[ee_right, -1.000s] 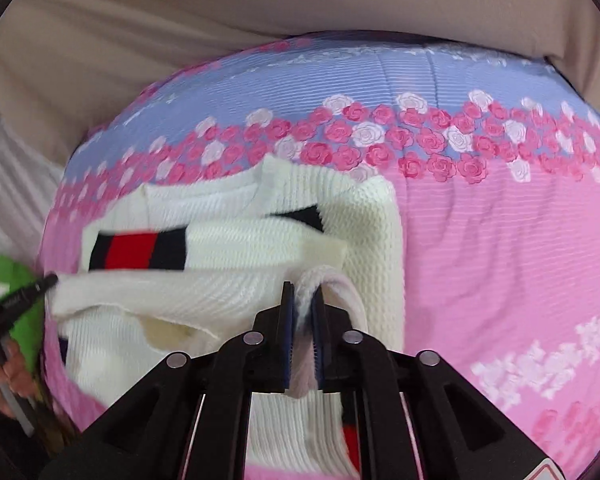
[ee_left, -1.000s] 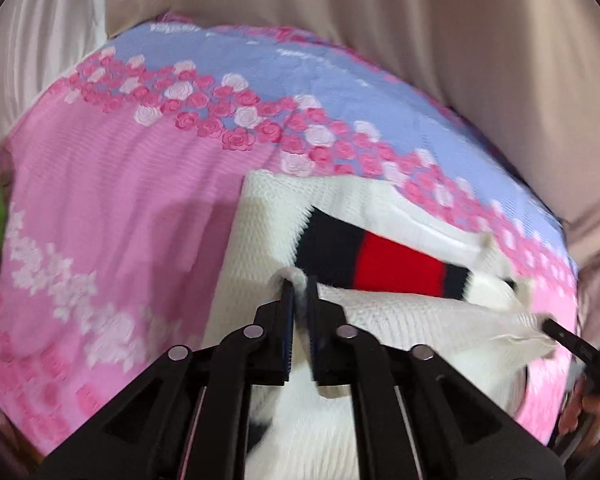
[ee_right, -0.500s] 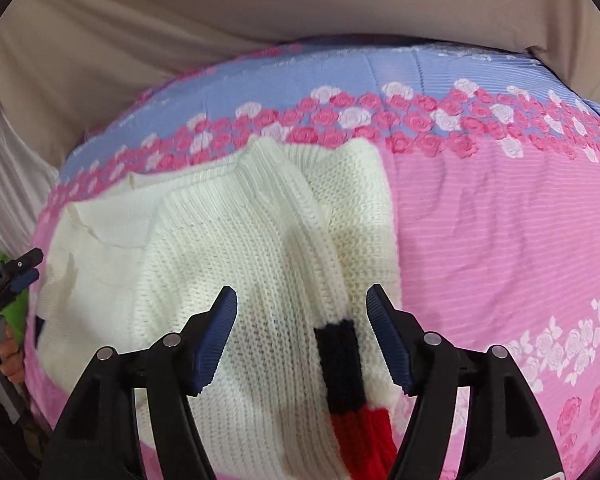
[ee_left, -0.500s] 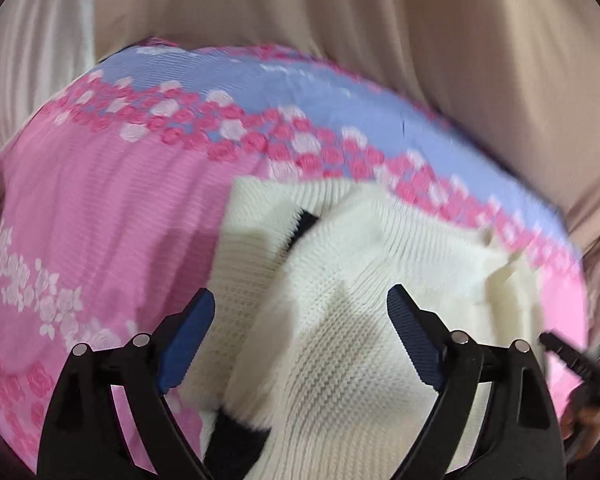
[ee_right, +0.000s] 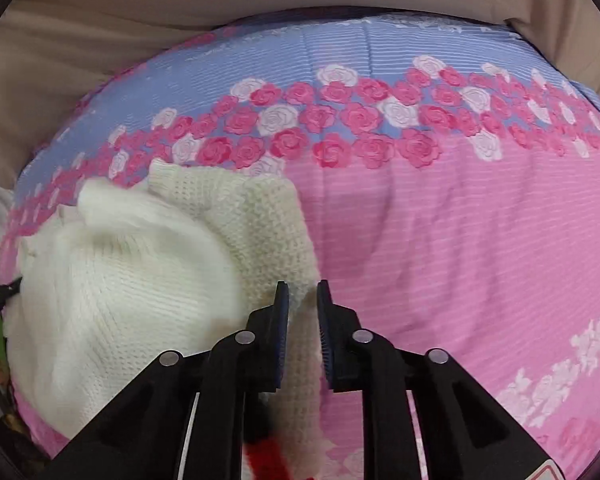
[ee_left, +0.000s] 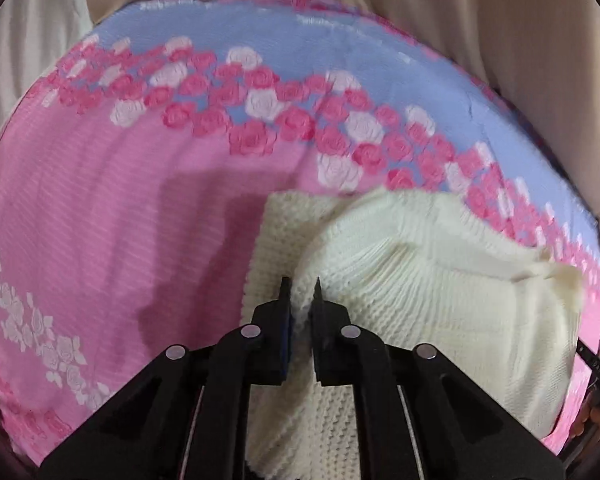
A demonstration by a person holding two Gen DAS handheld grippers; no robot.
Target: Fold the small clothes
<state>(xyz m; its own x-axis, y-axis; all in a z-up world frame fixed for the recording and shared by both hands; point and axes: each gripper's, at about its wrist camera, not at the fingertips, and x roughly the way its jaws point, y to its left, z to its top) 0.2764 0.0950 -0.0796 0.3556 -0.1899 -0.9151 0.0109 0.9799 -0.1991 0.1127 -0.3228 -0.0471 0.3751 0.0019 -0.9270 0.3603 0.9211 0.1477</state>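
A cream knitted sweater (ee_left: pixel 420 280) lies bunched on a pink and blue rose-print cover (ee_left: pixel 120 240). My left gripper (ee_left: pixel 301 292) is shut on the sweater's left edge, with knit pinched between its jaws. In the right wrist view the sweater (ee_right: pixel 120 280) fills the lower left. My right gripper (ee_right: pixel 302 298) is shut on the sweater's right edge. A bit of the red stripe (ee_right: pixel 266 456) shows low between the right fingers.
Beige cloth (ee_right: pixel 100 20) lies behind the cover at the back. The cover (ee_right: pixel 460 240) stretches out to the right of the sweater. The other gripper's tip shows at the right edge of the left view (ee_left: pixel 592 364).
A second ago both grippers were shut on the sweater. Half a second ago both stood open over it. Now both are shut on its edges again, nearer me.
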